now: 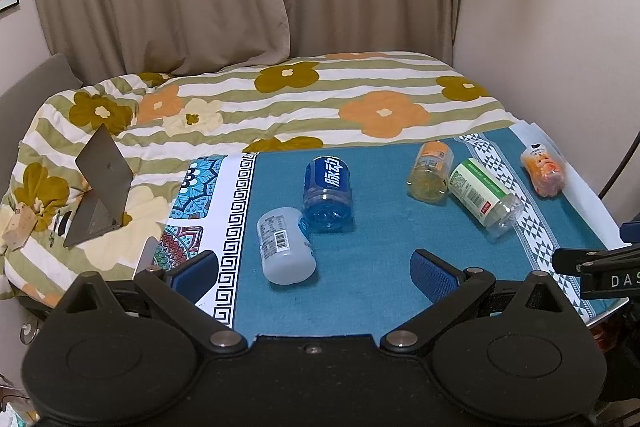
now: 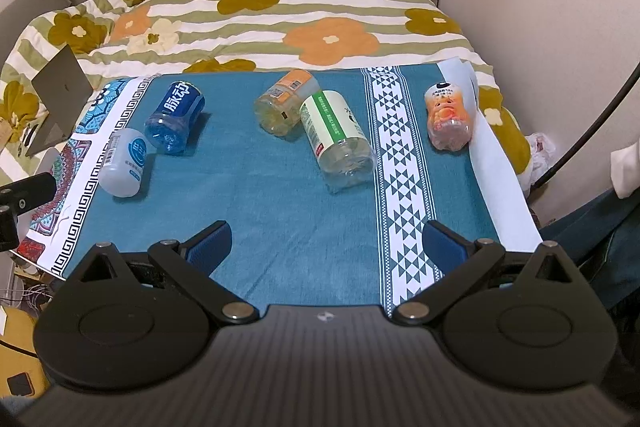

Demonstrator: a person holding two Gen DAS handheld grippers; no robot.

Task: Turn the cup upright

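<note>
Several cut bottle cups lie on their sides on a teal cloth. A white cup lies nearest my left gripper, which is open and empty just short of it. A blue cup lies behind it. An orange-yellow cup touches a green-labelled clear cup. An orange cup lies at the right edge. My right gripper is open and empty, near the cloth's front edge.
A flowered striped quilt covers the bed behind the cloth. A half-open grey laptop stands at the left. Curtains and a wall are behind. The right gripper's body shows at the left view's right edge.
</note>
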